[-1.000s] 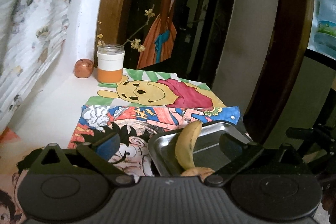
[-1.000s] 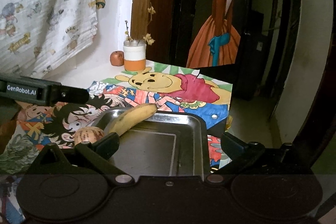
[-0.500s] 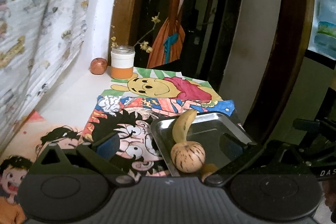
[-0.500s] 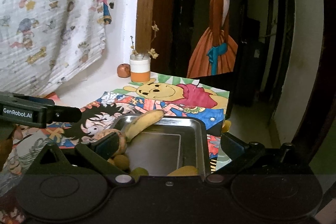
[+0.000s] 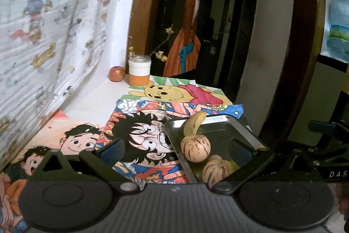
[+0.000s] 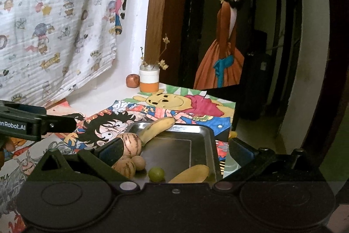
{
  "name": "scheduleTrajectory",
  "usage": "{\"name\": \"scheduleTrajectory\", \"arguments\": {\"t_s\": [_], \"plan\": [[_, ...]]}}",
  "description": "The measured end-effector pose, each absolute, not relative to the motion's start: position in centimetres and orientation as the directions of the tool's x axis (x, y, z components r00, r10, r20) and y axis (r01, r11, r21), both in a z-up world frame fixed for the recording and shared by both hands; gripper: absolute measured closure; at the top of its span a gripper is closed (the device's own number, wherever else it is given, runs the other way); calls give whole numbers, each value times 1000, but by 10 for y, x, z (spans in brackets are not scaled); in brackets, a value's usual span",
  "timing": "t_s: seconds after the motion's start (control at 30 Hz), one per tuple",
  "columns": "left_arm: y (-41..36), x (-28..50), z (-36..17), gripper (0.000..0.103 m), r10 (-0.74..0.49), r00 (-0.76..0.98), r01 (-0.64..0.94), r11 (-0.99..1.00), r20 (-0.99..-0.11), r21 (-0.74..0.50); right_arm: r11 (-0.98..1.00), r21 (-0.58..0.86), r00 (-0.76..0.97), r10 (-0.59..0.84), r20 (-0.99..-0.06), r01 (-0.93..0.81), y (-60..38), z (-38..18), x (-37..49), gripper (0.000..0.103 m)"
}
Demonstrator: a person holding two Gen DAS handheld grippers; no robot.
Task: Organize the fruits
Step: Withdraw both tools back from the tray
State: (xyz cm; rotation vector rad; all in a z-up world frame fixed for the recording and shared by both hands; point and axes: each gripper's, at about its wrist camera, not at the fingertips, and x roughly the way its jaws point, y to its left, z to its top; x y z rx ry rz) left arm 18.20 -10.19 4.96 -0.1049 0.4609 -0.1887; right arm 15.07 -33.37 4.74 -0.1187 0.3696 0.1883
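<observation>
most fruit is already gathered in the metal tray (image 6: 209,134); only the apple (image 6: 132,80) by the jar is left. both grippers (image 5: 174,149) (image 6: 172,151) are held spread, empty.

— What's on the tabletop (image 5: 91,99)?

— It's white, mostly covered by coloured cartoon drawings (image 5: 139,141) laid edge to edge; a yellow bear picture (image 6: 174,102) lies farthest back.

— Anything standing on it?

— A metal tray (image 6: 196,130) rests on the drawings near the right edge. In the far corner, by the wall, a white and orange jar (image 5: 139,71) stands with a small reddish apple (image 5: 117,73) just beside it on the bare surface.
</observation>
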Motion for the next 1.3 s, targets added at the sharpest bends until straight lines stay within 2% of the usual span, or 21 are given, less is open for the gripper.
{"name": "scheduleTrajectory", "arguments": {"t_s": [0.43, 1.3], "plan": [[-92, 147, 45, 0, -170, 894, 99, 977, -415, -188, 985, -96, 942, 106, -319, -143, -336, 51, 113, 1], [-90, 113, 29, 0, -161, 884, 96, 982, -438, -165, 995, -34, 945, 80, -318, -96, -338, 36, 74, 1]]}}
